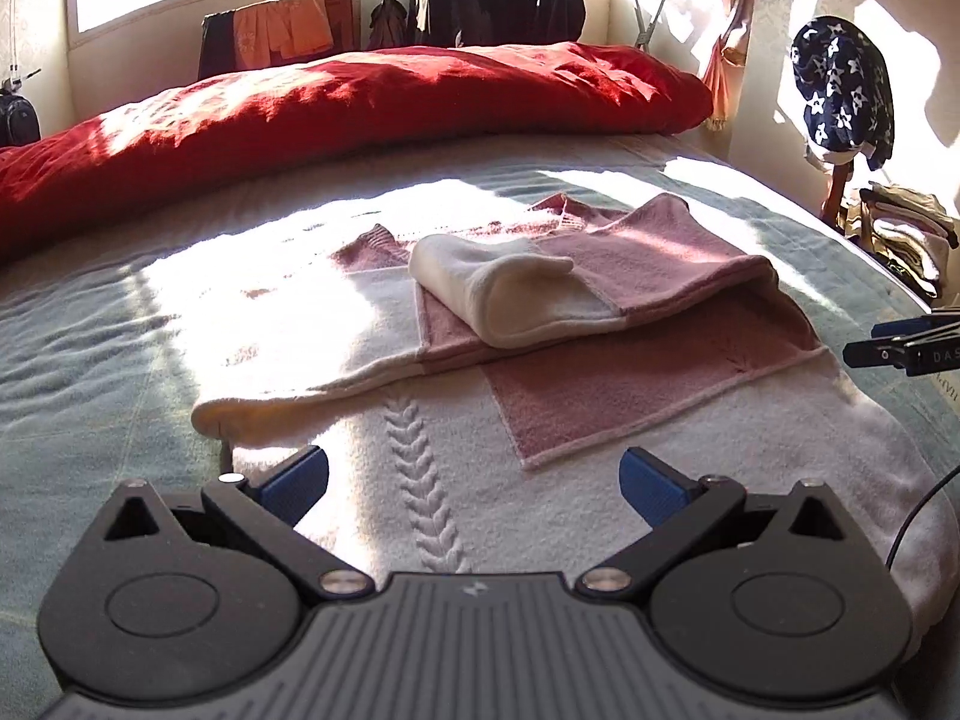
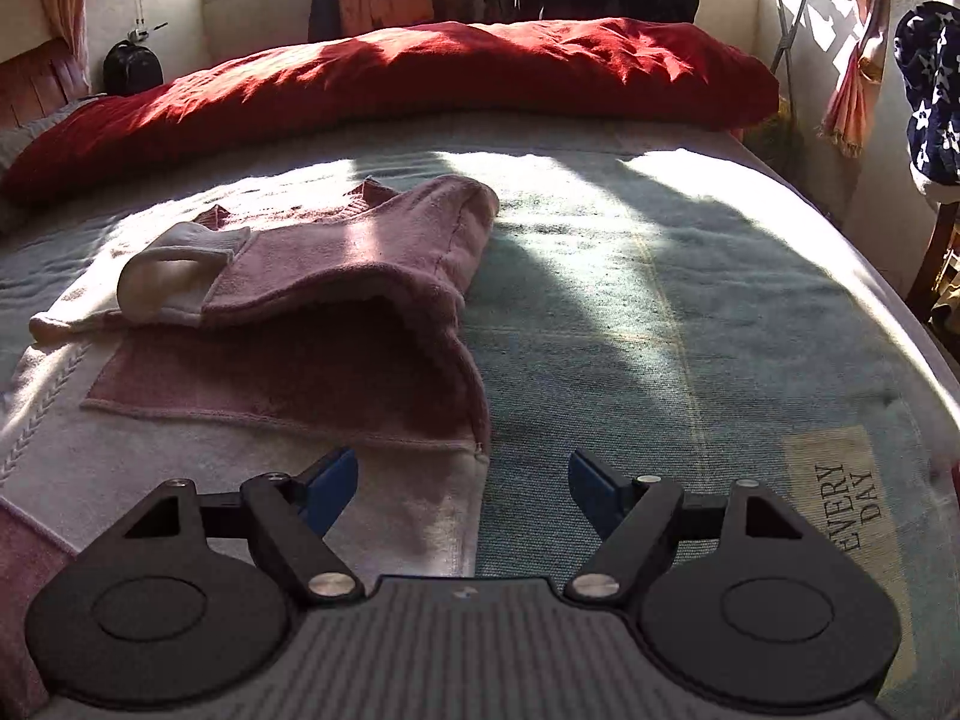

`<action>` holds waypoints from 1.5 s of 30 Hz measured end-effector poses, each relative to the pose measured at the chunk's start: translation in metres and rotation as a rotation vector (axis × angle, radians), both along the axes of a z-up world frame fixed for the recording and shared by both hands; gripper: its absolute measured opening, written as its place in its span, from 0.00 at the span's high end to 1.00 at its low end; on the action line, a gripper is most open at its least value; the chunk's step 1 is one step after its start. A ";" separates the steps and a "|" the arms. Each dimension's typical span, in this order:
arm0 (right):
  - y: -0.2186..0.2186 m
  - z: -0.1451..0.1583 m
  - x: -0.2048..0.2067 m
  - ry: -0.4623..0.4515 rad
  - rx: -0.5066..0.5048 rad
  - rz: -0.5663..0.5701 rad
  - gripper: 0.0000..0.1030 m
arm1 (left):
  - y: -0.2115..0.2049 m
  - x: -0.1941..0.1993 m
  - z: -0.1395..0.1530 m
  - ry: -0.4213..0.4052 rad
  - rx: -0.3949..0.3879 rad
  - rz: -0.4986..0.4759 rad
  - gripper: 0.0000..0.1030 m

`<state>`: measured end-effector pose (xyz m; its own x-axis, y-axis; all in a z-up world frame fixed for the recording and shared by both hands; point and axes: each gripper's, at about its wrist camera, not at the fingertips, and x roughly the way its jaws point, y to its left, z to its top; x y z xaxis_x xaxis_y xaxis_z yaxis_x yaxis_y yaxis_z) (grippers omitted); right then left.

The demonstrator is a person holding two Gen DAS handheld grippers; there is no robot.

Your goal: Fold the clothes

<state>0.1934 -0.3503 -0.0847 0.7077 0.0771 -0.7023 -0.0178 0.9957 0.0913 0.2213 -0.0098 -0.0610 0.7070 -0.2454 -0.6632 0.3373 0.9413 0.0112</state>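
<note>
Jaws apart over sweater point(image 1: 540, 324), red duvet point(image 1: 360, 102) beyond

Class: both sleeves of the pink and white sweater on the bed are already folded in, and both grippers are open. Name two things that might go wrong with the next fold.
1. The white cuff lies rolled and loose on top; lifting the hem may let it slide off the sweater.
2. The pink sleeve arches up, not flat, so folding over it may trap a bulge.
The left gripper and right gripper hold nothing.
</note>
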 end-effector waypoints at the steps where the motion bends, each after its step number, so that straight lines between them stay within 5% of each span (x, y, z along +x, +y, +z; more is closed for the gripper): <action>1: -0.001 -0.001 0.000 -0.009 0.018 -0.001 0.19 | -0.007 0.011 0.000 -0.010 0.007 -0.001 0.01; 11: 0.001 -0.004 0.018 -0.031 0.036 0.052 0.18 | -0.057 0.112 -0.029 -0.078 0.189 0.042 0.01; 19: 0.011 -0.016 0.060 -0.023 -0.114 0.095 0.17 | -0.017 0.102 -0.021 -0.167 0.088 0.211 0.01; 26: 0.025 -0.018 0.094 -0.086 -0.268 0.062 0.17 | -0.011 0.100 -0.023 -0.122 0.089 0.177 0.01; 35: -0.034 -0.028 0.078 -0.054 -0.062 -0.191 0.17 | -0.023 0.103 -0.035 -0.084 0.074 0.131 0.01; 39: -0.026 -0.019 0.068 -0.036 -0.095 -0.153 0.16 | -0.024 0.102 -0.038 -0.078 0.083 0.125 0.01; 45: -0.017 0.030 0.047 -0.174 -0.100 -0.017 0.16 | -0.019 0.100 -0.034 -0.089 0.055 0.129 0.01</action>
<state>0.2399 -0.3670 -0.0542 0.8197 0.0005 -0.5728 -0.0083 0.9999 -0.0110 0.3212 -0.0286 -0.0947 0.7868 -0.1139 -0.6066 0.2087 0.9740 0.0879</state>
